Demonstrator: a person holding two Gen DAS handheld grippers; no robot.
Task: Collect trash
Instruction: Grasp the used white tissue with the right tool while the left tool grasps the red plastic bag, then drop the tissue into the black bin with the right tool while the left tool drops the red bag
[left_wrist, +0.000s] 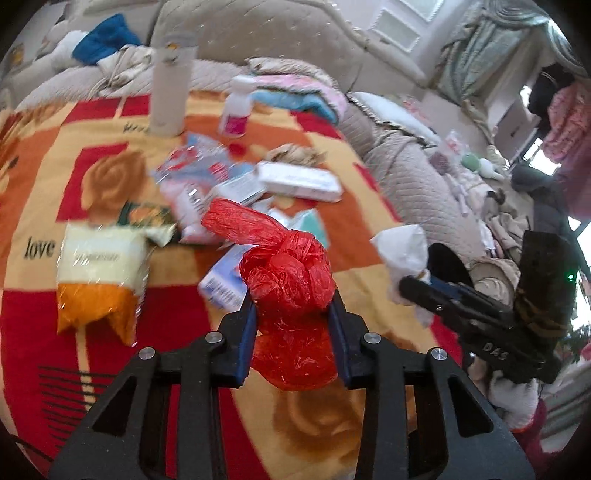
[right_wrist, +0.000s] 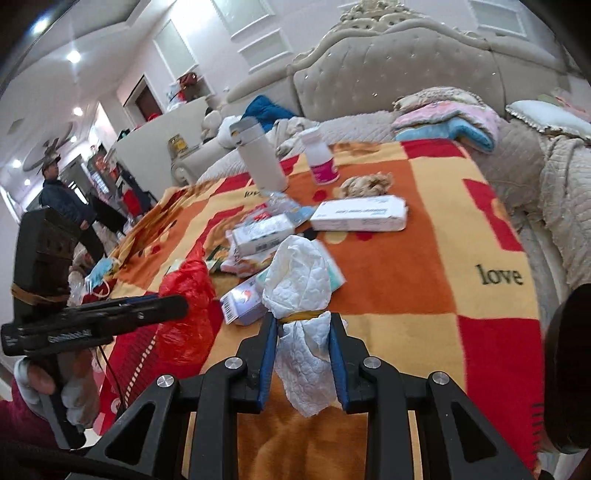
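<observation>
My left gripper (left_wrist: 293, 308) is shut on a knotted red plastic bag (left_wrist: 291, 280) and holds it above the red and orange blanket (left_wrist: 369, 243). My right gripper (right_wrist: 303, 319) is shut on a white paper towel wad (right_wrist: 299, 280) bound with a yellow band. The right gripper with the towel also shows in the left wrist view (left_wrist: 410, 286). The left gripper with the red bag shows at the left of the right wrist view (right_wrist: 181, 306). Loose trash lies on the blanket: a long white box (right_wrist: 360, 214), small boxes (right_wrist: 262, 232), a crumpled brown paper (right_wrist: 365, 184) and a yellow-orange packet (left_wrist: 98, 280).
A tall white tumbler (right_wrist: 260, 158) and a white bottle with pink label (right_wrist: 321, 158) stand at the blanket's far side. Folded blankets (right_wrist: 447, 122) and a tufted headboard (right_wrist: 406, 62) lie behind. A person (right_wrist: 62, 199) stands far left in the room.
</observation>
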